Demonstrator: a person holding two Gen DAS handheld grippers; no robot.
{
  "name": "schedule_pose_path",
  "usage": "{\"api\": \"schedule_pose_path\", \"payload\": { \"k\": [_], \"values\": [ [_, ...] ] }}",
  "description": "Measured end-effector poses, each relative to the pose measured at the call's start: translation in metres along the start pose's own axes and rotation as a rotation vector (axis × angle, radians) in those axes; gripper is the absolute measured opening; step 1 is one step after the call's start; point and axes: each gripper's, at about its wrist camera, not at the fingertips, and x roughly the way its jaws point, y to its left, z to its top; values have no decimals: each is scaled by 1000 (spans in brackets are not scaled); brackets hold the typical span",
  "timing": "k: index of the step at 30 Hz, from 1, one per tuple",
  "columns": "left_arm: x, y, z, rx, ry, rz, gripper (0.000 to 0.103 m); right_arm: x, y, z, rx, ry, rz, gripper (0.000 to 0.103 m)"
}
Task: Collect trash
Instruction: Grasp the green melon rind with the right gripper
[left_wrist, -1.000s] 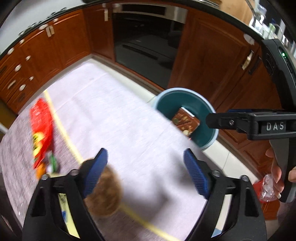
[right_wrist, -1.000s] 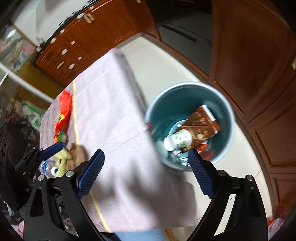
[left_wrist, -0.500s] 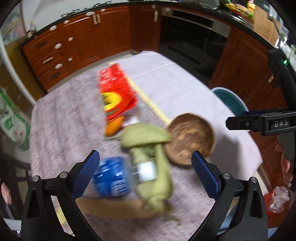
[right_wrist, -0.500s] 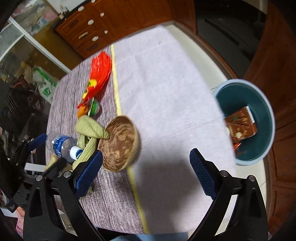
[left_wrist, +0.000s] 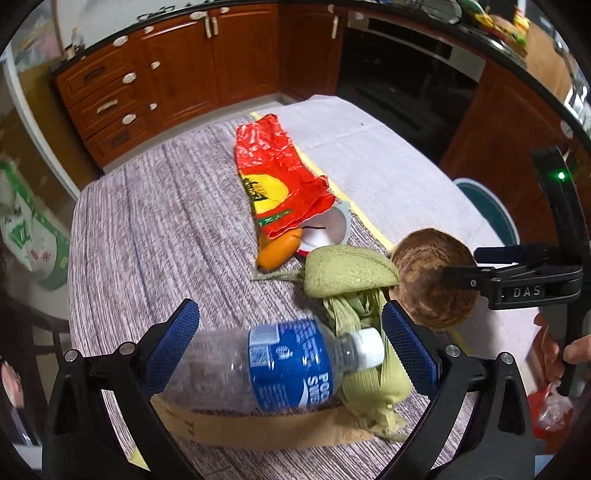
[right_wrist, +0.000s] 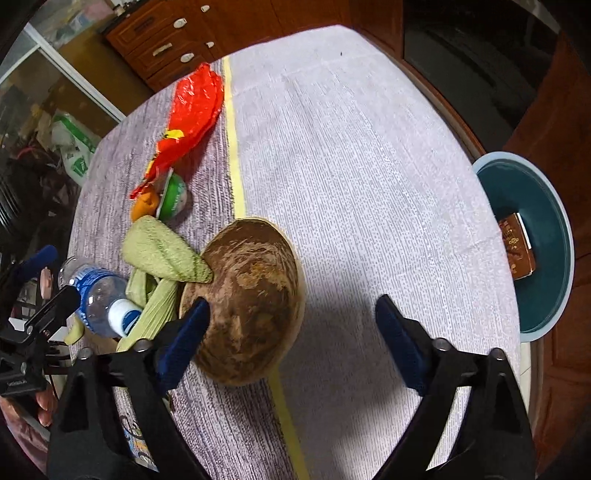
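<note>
Now over table-edge litter, off the bin: left gripper (left_wrist: 290, 343) agape astride water bottle (left_wrist: 273, 363); right gripper (right_wrist: 291, 332) closing, coconut shell (right_wrist: 247, 306) between, unpinched.

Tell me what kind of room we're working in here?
Most likely a home kitchen: wooden cabinets with drawers, what looks like a built-in oven, and a cloth-covered table strewn with trash beside a teal bin.
</note>
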Motion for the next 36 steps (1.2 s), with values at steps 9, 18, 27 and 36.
{"api": "schedule_pose_path", "payload": {
  "k": [9,18,27,36],
  "values": [
    [15,1,3,43,27,10,99,-28,28,18,-150,-96,-6,82],
    [1,40,-16,-22,37,29,99,15,107,31,-393,4,54,82],
    [-3,57,-28,-91,37,6,99,36,120,27,-417,67,69,54],
    [-10,29,-22,-31,17,-6,99,4,103,18,-363,27,80,34]
  ]
}}
